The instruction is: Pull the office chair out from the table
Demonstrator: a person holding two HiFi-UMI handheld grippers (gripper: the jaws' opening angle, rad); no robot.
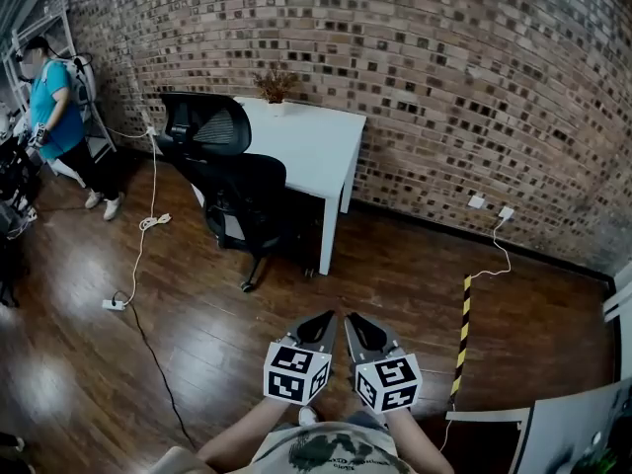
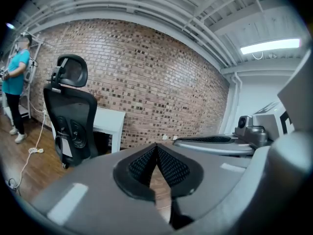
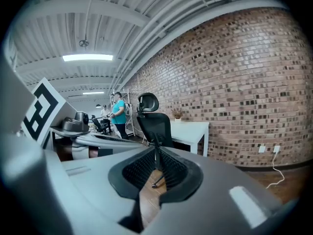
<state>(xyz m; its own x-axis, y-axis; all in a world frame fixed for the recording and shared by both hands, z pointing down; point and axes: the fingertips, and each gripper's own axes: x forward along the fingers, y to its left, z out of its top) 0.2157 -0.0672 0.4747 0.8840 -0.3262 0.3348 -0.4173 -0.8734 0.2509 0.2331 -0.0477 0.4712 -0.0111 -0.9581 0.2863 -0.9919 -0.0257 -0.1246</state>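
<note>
Left claw (image 1: 321, 322) shut, pads together, nothing held; confirmed in left gripper view (image 2: 156, 163). Right claw (image 1: 357, 324) same: pads closed to a sliver, empty, confirmed in right gripper view (image 3: 157, 168). Both claws side by side, nearly touching, well apart from the counter (image 1: 311, 146), over the wood floor (image 1: 227, 354) on its near side, pointing toward it.

Office chair (image 1: 237, 181): black, mesh back with headrest, tucked close against the counter's left long edge, wheels on floor. Neither claw touching it. Also seen left of counter in left gripper view (image 2: 73, 121) and in front of the counter in right gripper view (image 3: 155, 124).

Counter white, its far end against the brick wall (image 1: 444, 87). Small potted plant (image 1: 276, 87) on counter's far end by the wall. White cable (image 1: 143, 227) on the floor left of counter. Person in teal top (image 1: 54, 117) standing well left of counter. Yellow-black striped strip (image 1: 462, 334) on the floor right of counter.
</note>
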